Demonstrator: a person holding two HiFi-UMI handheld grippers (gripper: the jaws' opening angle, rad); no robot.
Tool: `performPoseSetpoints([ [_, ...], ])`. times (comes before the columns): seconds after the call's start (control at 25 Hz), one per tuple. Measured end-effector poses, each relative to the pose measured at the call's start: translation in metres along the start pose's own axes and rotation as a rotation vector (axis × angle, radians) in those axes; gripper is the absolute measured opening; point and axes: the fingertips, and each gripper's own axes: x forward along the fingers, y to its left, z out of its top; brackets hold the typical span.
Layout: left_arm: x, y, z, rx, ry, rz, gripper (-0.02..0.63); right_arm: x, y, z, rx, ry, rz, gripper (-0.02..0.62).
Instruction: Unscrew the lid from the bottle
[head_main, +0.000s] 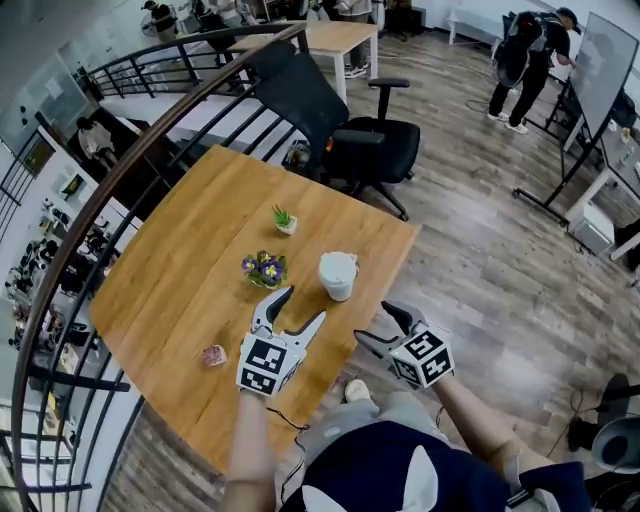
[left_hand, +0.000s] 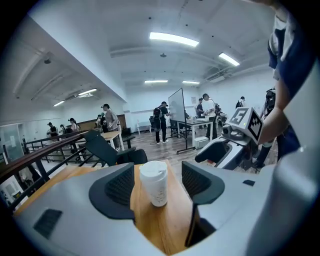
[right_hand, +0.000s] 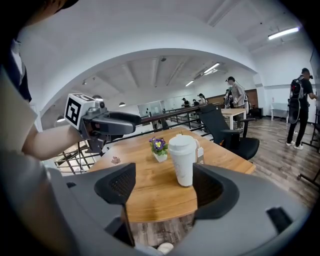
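Bottle (head_main: 338, 278): upright on table (head_main: 170, 290), lid (head_main: 338, 262) on.
Left gripper (head_main: 305, 303): jaws released, empty.
Right gripper (head_main: 372, 322): jaws released, empty.
Around: purple flower pot (head_main: 264, 268) just beside bottle; green plant (head_main: 285, 219) beyond.
Unclear: pink object (head_main: 214, 355) near left gripper.

The wooden table (head_main: 180, 280) holds a white bottle (head_main: 338, 276), a pot of purple flowers (head_main: 264, 268), a little green plant (head_main: 285, 220) and a small pink thing (head_main: 213, 355).
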Motion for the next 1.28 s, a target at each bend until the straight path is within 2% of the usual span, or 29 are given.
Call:
performPoseSetpoints([
  [0.24, 0.029, 0.002, 0.004, 0.097, 0.06, -0.094, 0.288, 0.016, -0.007, -0.002, 0.026, 0.014, -0.019, 0.353],
  [0.48, 0.056, -0.002, -0.006, 0.196, 0.192, -0.203, 0.301, 0.036, -0.016, -0.007, 0.031, 0.06, -0.004, 0.368],
  [0.8, 0.087, 0.003, -0.017, 0.295, 0.258, -0.299, 0.318, 0.076, -0.037, -0.021, 0.006, 0.115, 0.008, 0.365],
  [1.16, 0.115, 0.006, -0.033, 0.297, 0.324, -0.442, 0.342, 0.121, -0.047, -0.037, -0.046, 0.2, 0.09, 0.399],
  [1.28, 0.118, 0.003, -0.035, 0.292, 0.324, -0.492, 0.346, 0.134, -0.045, -0.041, -0.064, 0.23, 0.129, 0.43],
])
